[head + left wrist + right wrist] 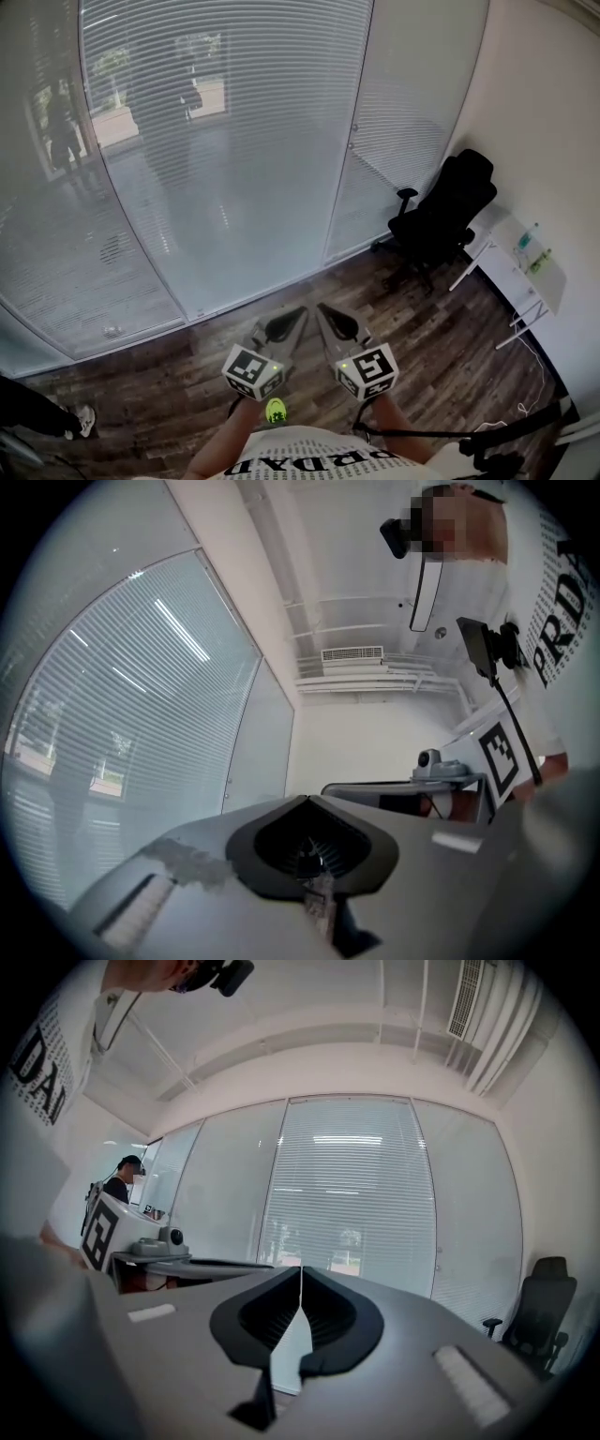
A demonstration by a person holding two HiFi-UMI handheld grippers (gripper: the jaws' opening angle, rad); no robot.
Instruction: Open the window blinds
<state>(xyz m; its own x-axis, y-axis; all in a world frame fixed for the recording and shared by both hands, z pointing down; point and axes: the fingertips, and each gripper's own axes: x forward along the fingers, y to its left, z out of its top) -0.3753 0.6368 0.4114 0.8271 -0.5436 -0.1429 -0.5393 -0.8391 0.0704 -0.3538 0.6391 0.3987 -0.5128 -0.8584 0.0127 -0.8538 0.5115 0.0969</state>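
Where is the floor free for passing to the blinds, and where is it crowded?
The wooden floor is bare along the blinds ahead, between another person's shoe at the left and the office chair. The right corner is crowded: the chair and a white table.

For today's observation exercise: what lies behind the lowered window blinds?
Through the window blinds, only faint trees and a bright patch of ground outdoors show; the slats cover everything else.
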